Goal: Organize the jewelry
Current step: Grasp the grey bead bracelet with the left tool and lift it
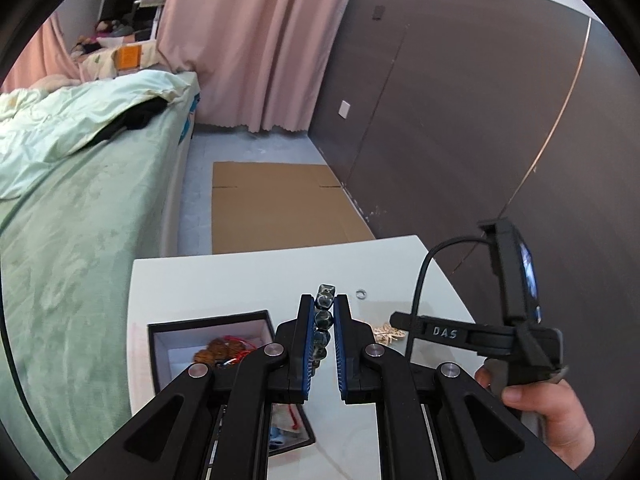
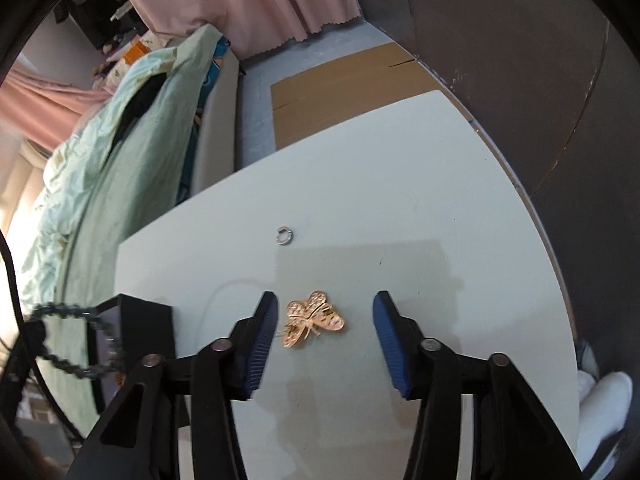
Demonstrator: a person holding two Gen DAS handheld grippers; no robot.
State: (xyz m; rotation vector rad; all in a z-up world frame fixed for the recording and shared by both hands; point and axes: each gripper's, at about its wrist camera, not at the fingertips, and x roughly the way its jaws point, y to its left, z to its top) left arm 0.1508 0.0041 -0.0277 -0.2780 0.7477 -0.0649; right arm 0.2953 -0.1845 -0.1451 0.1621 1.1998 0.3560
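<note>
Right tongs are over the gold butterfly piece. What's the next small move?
Probably lower the right tongs and close: the butterfly brooch lies flat on the table between open pads, untouched. The left tongs already hold the bead bracelet.

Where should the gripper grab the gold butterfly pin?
Probably across its narrow middle, coming straight down from above. The butterfly pin lies flat on the white table, wings spread wide, between the right gripper fingers, which do not touch it yet, so a pinch on the body looks safest.
</note>
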